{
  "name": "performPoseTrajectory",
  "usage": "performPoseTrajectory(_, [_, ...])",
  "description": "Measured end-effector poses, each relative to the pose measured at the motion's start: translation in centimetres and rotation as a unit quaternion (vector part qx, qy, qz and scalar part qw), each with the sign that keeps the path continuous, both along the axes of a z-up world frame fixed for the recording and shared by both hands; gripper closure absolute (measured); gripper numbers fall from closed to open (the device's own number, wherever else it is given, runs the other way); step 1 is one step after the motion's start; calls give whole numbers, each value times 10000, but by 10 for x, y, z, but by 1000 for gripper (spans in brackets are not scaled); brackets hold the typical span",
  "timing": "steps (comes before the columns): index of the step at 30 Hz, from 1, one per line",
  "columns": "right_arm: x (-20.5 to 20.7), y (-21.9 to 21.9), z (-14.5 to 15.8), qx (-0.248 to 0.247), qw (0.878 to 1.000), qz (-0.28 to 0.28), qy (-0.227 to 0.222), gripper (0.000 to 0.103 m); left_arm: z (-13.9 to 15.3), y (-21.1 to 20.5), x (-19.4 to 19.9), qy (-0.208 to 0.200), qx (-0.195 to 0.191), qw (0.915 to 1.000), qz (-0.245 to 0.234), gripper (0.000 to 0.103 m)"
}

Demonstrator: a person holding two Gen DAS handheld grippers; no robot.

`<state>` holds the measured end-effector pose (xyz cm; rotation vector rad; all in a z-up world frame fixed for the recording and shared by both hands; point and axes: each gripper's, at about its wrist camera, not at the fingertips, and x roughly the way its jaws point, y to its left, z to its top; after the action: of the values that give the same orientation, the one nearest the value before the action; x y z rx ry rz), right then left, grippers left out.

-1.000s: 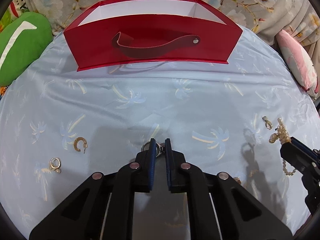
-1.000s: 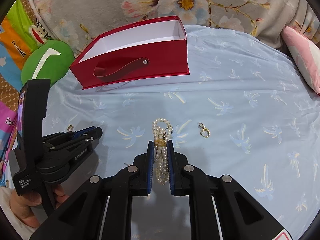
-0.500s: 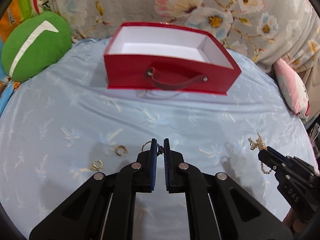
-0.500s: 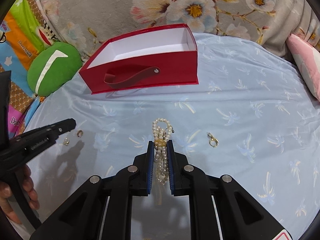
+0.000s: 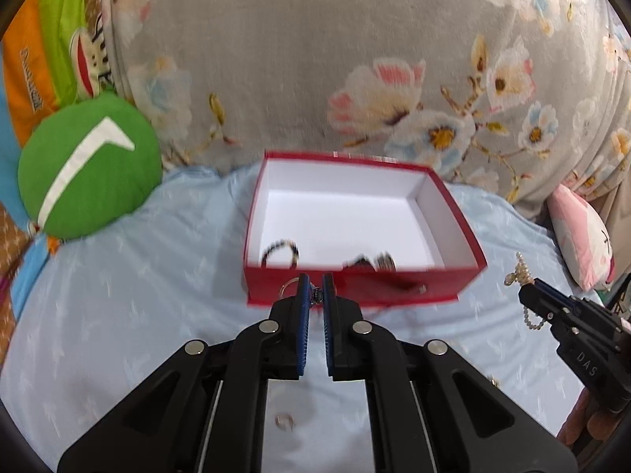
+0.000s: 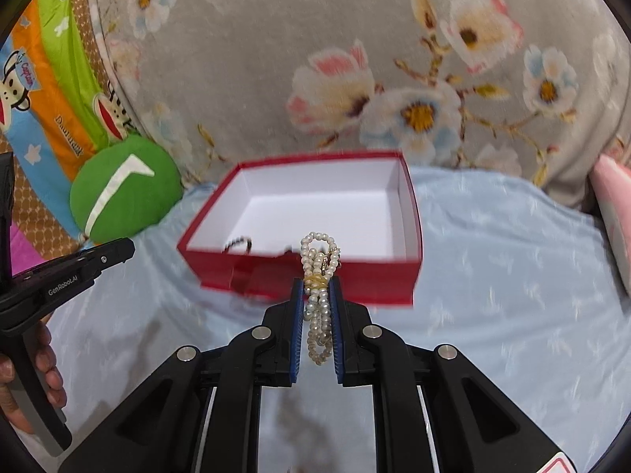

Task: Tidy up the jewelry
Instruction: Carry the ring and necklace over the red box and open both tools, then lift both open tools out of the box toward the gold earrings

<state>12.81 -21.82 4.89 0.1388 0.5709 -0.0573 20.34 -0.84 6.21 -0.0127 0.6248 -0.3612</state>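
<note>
A red box (image 5: 355, 291) with a white inside stands on the light blue cloth; it also shows in the right wrist view (image 6: 374, 283). Dark jewelry pieces (image 5: 280, 250) lie in its near part. My left gripper (image 5: 314, 282) is shut on a small silver ring piece (image 5: 287, 285), held above the cloth just before the box's front wall. My right gripper (image 6: 317, 285) is shut on a bundled pearl necklace (image 6: 319, 260), also raised in front of the box. The right gripper and its pearls (image 5: 520, 272) show at the right of the left wrist view.
A green round cushion (image 5: 86, 165) lies left of the box, a pink pillow (image 5: 583, 244) at the right. A grey floral fabric wall (image 5: 355, 59) rises behind the box. A small gold earring (image 5: 284, 421) lies on the cloth below my left gripper.
Both grippers have lifted and moved toward the red box with their pieces held. The box now looks closer and its inside shows more.
</note>
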Motion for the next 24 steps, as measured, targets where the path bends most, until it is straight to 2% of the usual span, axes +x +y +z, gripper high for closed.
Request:
performPoseTrajectory(3, [32,-6,18,-82,9998,4,-154,92,16,-10,29,-264,59,9996,49,97])
performPoseTrajectory(7, [78,-18,26,-2,9999,38,-137,92,25,-29,71,-364,81,9993,54,97])
performPoseTrajectory(10, [114,-26,22,122,9999,65,23,91,21,-46,101,-424,198,9989,103,97])
performPoseTrajectory(15, [166,-32,0,100,9995,29,290,91,2,-72,146,-287,356,9989,72,97])
performPoseTrajectory(17, [184,-35,-10,216,9988,96,420,89,-5,-81,159,-234,304,9993,-28,96])
performPoseTrajectory(18, [190,-37,-12,280,9986,99,437,84,-8,-85,165,-181,304,9994,-43,88])
performPoseTrajectory(19, [195,-39,-14,332,9985,63,436,71,-10,-89,171,-121,336,9994,-19,79])
performPoseTrajectory(20, [197,-42,-13,369,9986,-19,386,64,-12,-92,176,-119,345,9993,13,57])
performPoseTrajectory(21, [196,-44,-11,409,9987,-95,299,57,-11,-93,176,-175,353,9992,72,44])
performPoseTrajectory(24, [183,-46,0,428,9990,-132,79,54,0,-89,168,-433,416,9980,183,36])
